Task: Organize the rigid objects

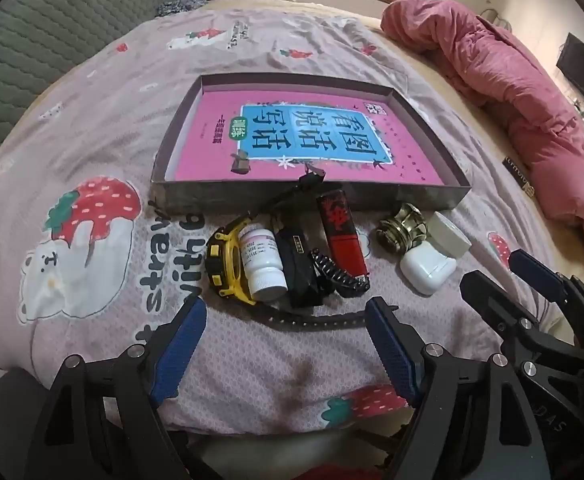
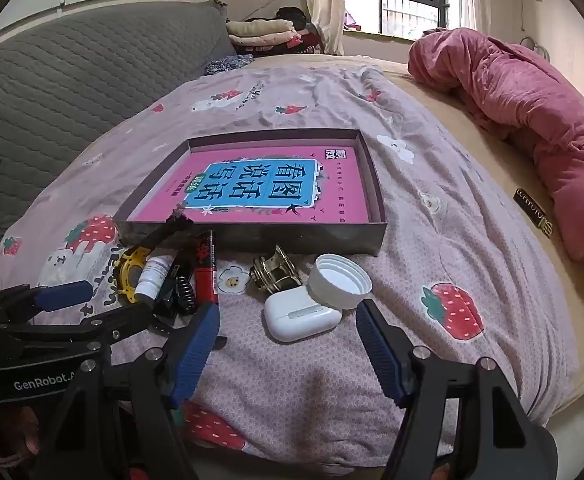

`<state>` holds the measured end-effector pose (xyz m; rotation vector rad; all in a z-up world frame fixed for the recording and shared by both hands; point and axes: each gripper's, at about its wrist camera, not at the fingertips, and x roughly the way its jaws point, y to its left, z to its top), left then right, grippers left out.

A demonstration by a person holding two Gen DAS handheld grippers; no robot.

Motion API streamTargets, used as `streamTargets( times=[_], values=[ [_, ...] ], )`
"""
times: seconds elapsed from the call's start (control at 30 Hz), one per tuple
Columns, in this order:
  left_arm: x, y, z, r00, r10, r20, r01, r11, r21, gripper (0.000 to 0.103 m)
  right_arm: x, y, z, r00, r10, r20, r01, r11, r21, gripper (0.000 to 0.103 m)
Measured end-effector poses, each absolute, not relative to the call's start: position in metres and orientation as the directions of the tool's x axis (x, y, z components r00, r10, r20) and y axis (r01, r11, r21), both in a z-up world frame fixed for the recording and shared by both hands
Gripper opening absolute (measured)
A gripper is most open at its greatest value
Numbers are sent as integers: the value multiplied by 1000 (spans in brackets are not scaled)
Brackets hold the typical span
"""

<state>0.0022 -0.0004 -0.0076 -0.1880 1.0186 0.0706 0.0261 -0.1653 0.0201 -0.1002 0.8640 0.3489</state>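
Several small rigid objects lie in a row on the bedspread point(image 1: 91, 128) before the shallow box point(image 1: 312, 196): yellow watch point(image 1: 223, 260), white pill bottle point(image 1: 261, 260), red case point(image 1: 342, 232), brass knob point(image 1: 402, 226), white earbud case point(image 2: 302, 314). Both the left gripper point(image 1: 287, 344) and the right gripper point(image 2: 287, 344) hover with jaws apart, empty.

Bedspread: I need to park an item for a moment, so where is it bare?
Free: the bedspread right of the box and cap, and the strip between the earbud case and the tools. Crowded: the watch, bottle and red case cluster before the box.
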Motion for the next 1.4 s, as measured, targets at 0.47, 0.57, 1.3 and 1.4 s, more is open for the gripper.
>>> streamTargets(
  times=[0.47,0.57,1.3,1.4],
  values=[
    [2,-2,-3,531,-24,-847,-132,985,-111,82,26,-166,21,597,262,-759,-343,938,54,70],
    [2,-3,-3,531,-22,-847,-132,985,-109,82,26,-166,22,598,262,-757,-343,938,53,70],
    [4,1,-2,541,-13,-841,-147,983,-110,82,25,-165,23,602,269,-752,-350,935,55,70],
    [4,2,-3,541,-14,-841,-148,983,-111,82,25,-165,24,603,268,-751,-348,936,54,70]
  ],
)
